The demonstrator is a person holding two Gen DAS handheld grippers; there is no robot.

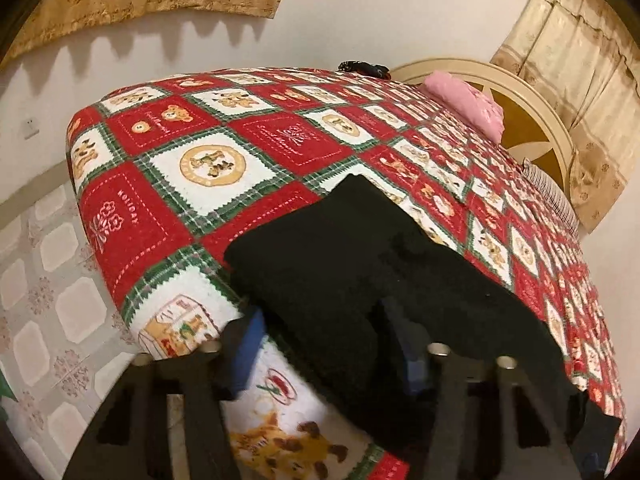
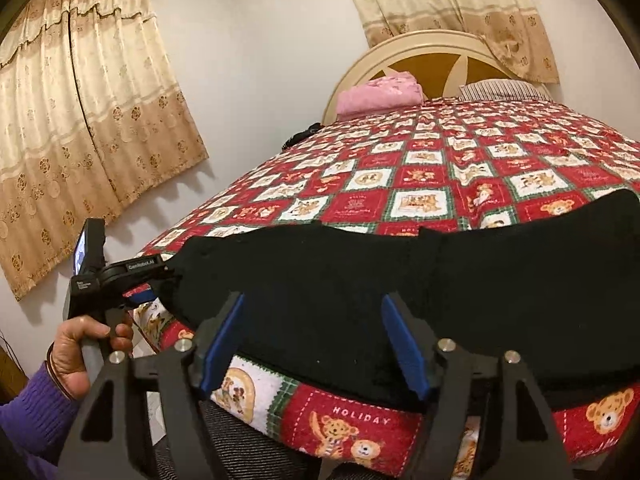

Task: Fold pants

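Purple knitted sleeve (image 2: 34, 408) sits at my far left, its hand (image 2: 86, 350) wrapped round the handle of my left gripper (image 2: 160, 286), whose blue pads reach the left end of the black fabric pants (image 2: 360, 280). In the left wrist view a fold of that cloth lies between the blue pads (image 1: 246, 354), but I cannot tell whether they press on it. The pants lie stretched along the near edge of the red, white and green teddy-bear patchwork quilt (image 2: 420, 168). My right gripper (image 2: 316, 344) stands wide, hovering over the middle of the pants, nothing between its pads. Further back, a folded pink cloth (image 2: 378, 96) rests by the cream and brown wooden headboard (image 2: 440, 46).
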